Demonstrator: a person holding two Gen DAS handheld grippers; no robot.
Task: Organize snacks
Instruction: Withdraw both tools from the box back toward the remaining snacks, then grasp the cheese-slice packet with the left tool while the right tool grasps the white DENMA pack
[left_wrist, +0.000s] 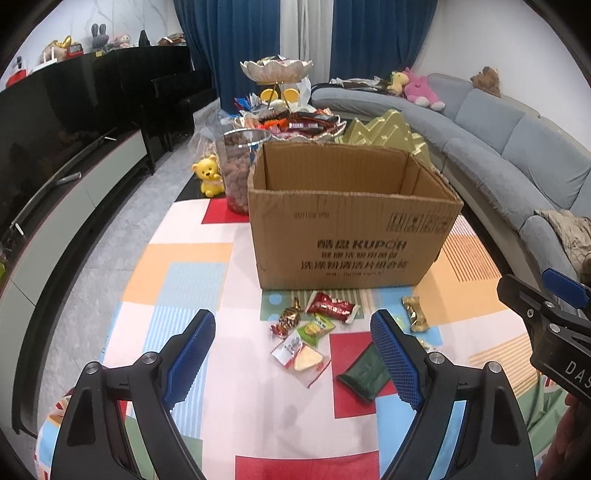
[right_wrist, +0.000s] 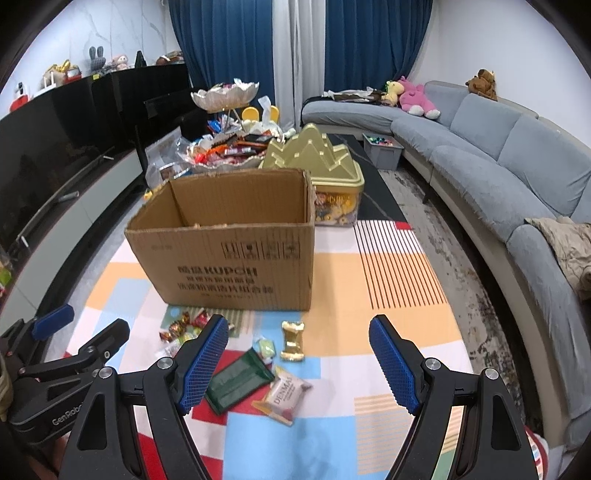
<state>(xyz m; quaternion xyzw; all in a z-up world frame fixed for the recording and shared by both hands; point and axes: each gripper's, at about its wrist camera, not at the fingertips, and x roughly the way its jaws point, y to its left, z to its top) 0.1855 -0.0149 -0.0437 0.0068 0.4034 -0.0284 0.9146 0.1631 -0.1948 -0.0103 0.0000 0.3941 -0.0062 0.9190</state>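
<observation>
An open cardboard box (left_wrist: 347, 218) stands on the patterned tablecloth; it also shows in the right wrist view (right_wrist: 229, 254). Several small snack packets lie in front of it: a red packet (left_wrist: 332, 306), a green packet (left_wrist: 317, 328), a cheese wedge packet (left_wrist: 304, 356), a dark green pack (left_wrist: 364, 373) and a gold candy (left_wrist: 415, 314). The right wrist view shows the dark green pack (right_wrist: 240, 380), a gold candy (right_wrist: 292, 340) and a DENMAI packet (right_wrist: 286, 395). My left gripper (left_wrist: 293, 358) is open and empty above the snacks. My right gripper (right_wrist: 297, 363) is open and empty.
Behind the box stand a tiered snack tray (left_wrist: 275, 70) heaped with sweets, a clear jar of nuts (left_wrist: 240, 166), a yellow bear figure (left_wrist: 210, 175) and a gold lidded tin (right_wrist: 325, 166). A grey sofa (right_wrist: 498, 155) curves along the right. A TV cabinet (left_wrist: 74, 192) runs along the left.
</observation>
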